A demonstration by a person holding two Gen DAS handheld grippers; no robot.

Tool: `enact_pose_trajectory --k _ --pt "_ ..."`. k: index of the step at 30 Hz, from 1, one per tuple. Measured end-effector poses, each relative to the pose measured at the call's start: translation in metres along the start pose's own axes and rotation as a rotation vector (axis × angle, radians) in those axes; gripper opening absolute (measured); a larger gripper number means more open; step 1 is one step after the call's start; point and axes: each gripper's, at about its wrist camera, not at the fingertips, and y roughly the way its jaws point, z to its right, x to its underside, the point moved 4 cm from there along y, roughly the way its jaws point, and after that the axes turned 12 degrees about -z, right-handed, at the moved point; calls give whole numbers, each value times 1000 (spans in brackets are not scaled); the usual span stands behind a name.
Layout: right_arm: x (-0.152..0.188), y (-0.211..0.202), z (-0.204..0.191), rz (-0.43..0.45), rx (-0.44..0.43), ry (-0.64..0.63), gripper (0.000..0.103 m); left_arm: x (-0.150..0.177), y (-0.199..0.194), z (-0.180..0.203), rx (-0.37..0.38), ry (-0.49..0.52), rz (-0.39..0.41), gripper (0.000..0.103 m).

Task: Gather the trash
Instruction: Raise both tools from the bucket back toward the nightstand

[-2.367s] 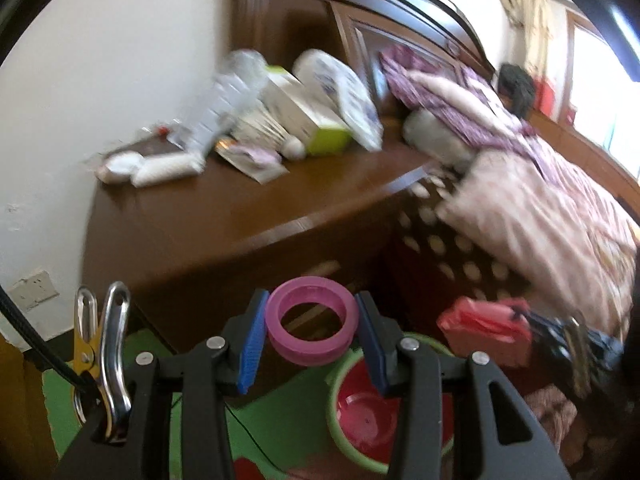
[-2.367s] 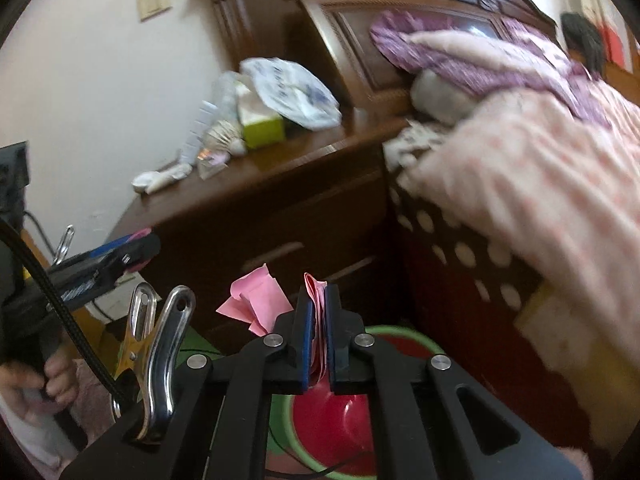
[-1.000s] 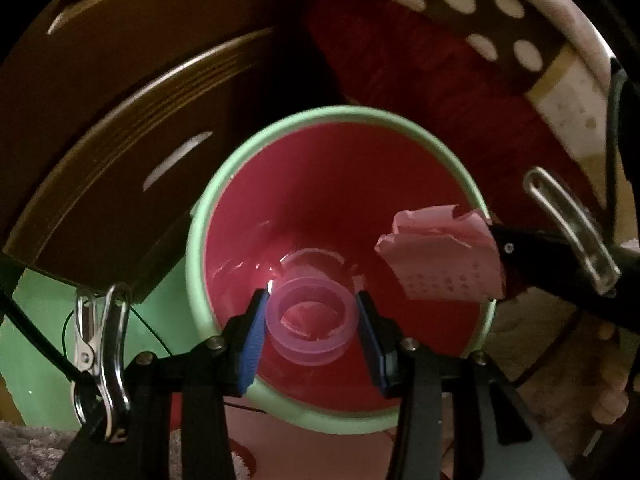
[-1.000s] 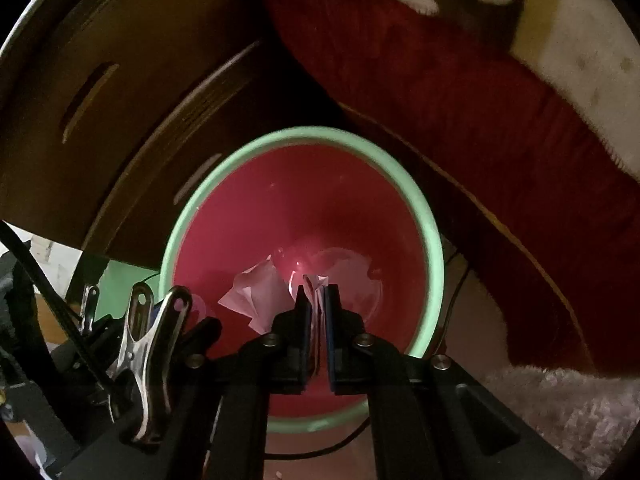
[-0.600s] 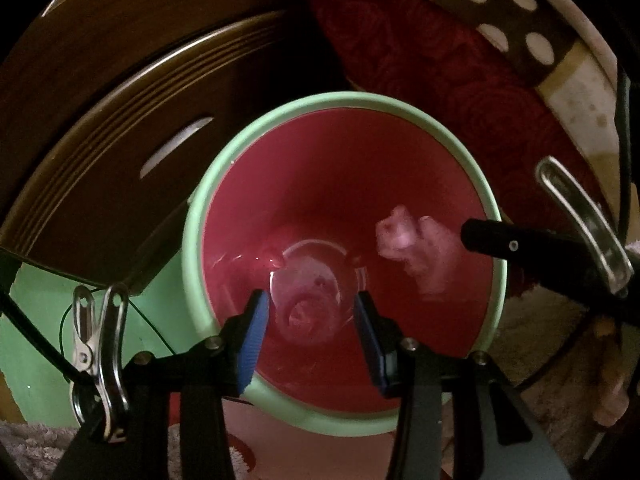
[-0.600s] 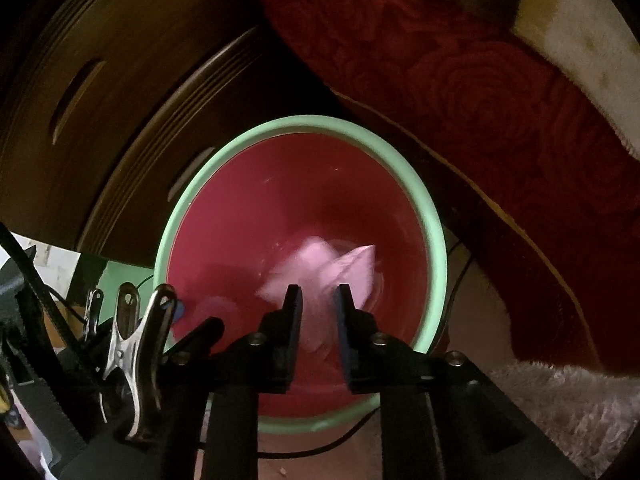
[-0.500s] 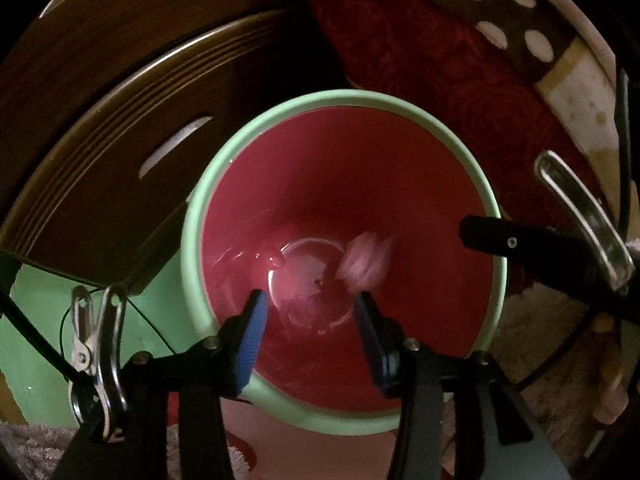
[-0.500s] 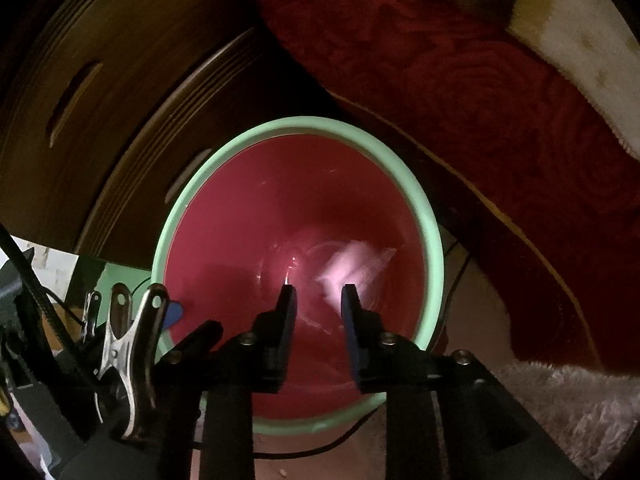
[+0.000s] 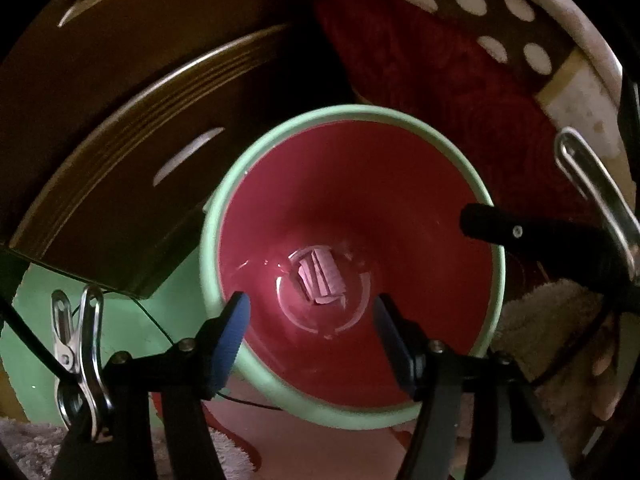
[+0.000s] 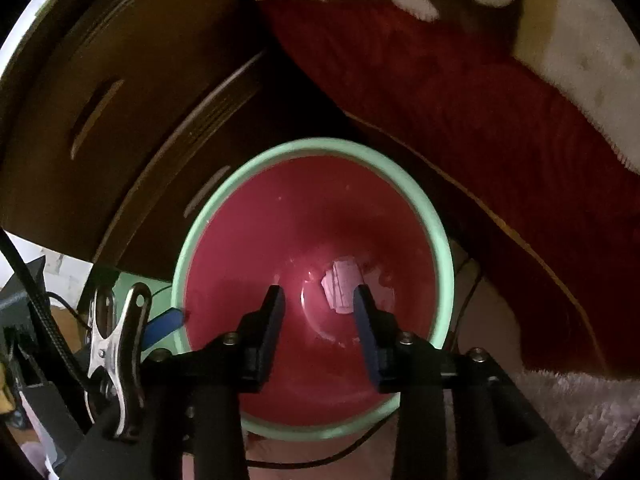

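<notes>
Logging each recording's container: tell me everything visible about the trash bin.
The trash bin is a round, plastic-looking bucket with a pale green rim and outside and a glossy red inside. It stands upright on the floor between a wooden cabinet and a red bedspread. Pink paper lies at its bottom, over a faint ring shape. Neither gripper touches it.

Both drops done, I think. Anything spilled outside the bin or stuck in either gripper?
Nothing stands out. The pink paper lies at the bottom of the bin; left gripper and right gripper are open and empty. The ring isn't clearly visible.
</notes>
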Motion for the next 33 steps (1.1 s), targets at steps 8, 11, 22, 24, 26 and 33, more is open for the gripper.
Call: enact_pose_trajectory --k 8,11,22,24,26,33 --pt "3 -34 -11 127 -72 -42 51 -1 -35 -7 49 -68 68 86" --pt "8 -52 -20 180 -82 -75 54 -2 -54 -10 77 -98 100 88" --pt "25 -117 -60 331 -183 -219 58 -1 -120 -12 157 -123 212 99" --pt "26 -125 -66 353 -188 -232 59 -1 -134 -13 155 -126 240 100" --pt "30 -134 -71 374 -210 -243 61 0 -148 -13 143 -127 263 100" --pt "34 -169 -85 434 -264 -251 63 2 -192 -25 53 -149 323 100"
